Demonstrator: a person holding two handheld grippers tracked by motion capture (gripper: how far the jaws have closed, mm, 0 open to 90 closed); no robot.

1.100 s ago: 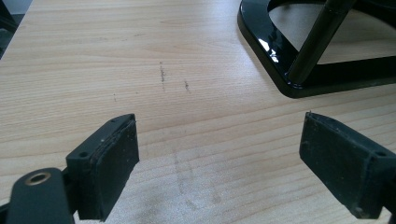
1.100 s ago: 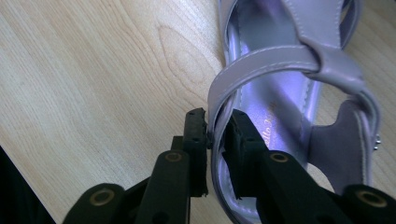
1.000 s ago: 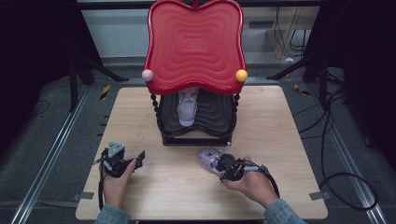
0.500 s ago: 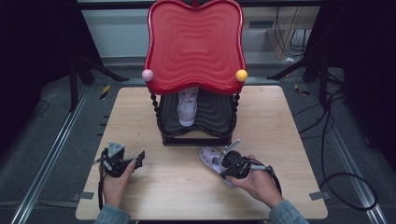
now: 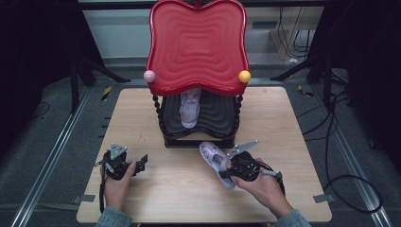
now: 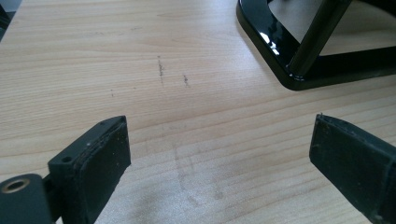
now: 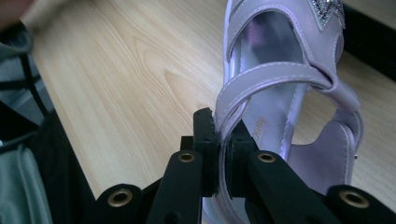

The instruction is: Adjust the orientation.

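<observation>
Lilac sandal (image 7: 280, 116) hangs by one thin side edge, pinched in the clamped jaws of the right gripper (image 5: 230, 169), just in front of the black shelf base (image 5: 198, 141). So narrow a hold could let it swing or slip out, or its toe might catch the shelf's front rim on the way in. Off to that gripper's left, the left gripper (image 5: 142, 163) has just been opening and holds nothing. Beyond, one matching sandal (image 5: 189, 109) lies on the lower shelf. Count: two sandals, two grippers, one red-topped stand (image 5: 197, 45).

Wooden table (image 5: 142, 118) on dark floor (image 5: 42, 142) with cables (image 5: 350, 184).
</observation>
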